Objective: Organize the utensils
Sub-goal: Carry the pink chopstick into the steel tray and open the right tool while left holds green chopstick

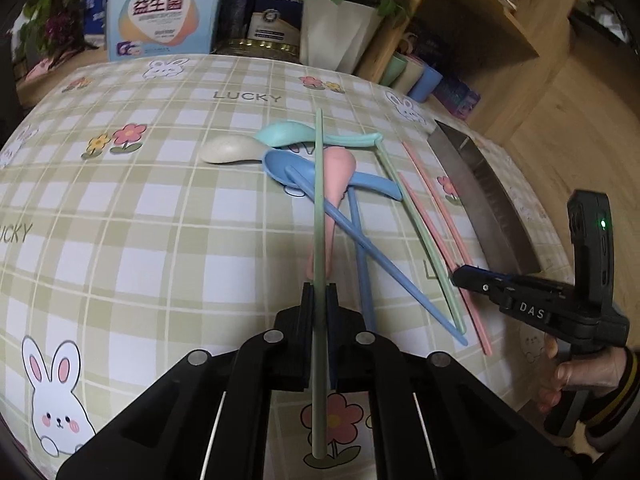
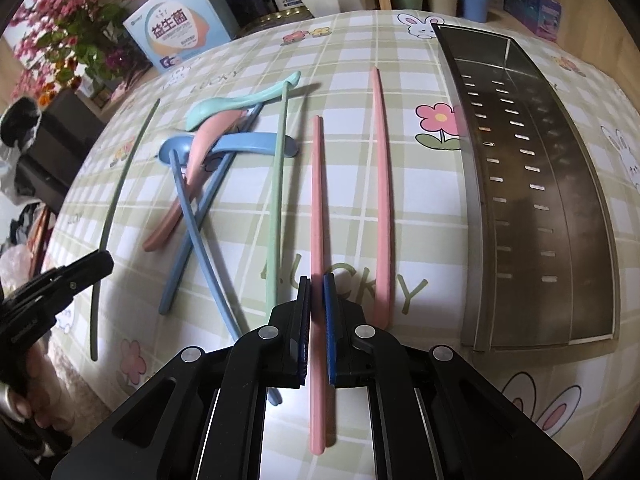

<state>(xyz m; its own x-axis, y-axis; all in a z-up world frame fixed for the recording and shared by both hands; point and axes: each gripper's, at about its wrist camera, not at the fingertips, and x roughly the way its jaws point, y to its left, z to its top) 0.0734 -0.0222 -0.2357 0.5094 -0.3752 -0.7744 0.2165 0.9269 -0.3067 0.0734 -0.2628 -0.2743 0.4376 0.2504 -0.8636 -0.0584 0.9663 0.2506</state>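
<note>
Now left gripper (image 1: 319,292) jaws clamped on green chopstick (image 1: 319,200), right gripper (image 2: 317,292) on pink chopstick (image 2: 317,208); spoons (image 1: 304,160) tangled between, steel tray (image 2: 532,184) beside

You have four spoons: white (image 1: 228,150), teal (image 1: 288,133), blue (image 1: 288,166), pink (image 1: 340,168). Six chopsticks: two green (image 1: 319,200) (image 1: 416,216), two blue (image 1: 384,252) (image 1: 362,256), two pink (image 2: 317,200) (image 2: 382,180). One steel tray (image 2: 592,208).

In the left wrist view, the metal tray (image 1: 480,184) shows only its near wall; its inside is hidden, and the right tool (image 1: 460,276) covers its near end. The cream spoon (image 1: 228,150) has its handle hidden under the teal spoon (image 1: 288,134). The small print on the far box (image 1: 160,12) is unreadable.
</note>
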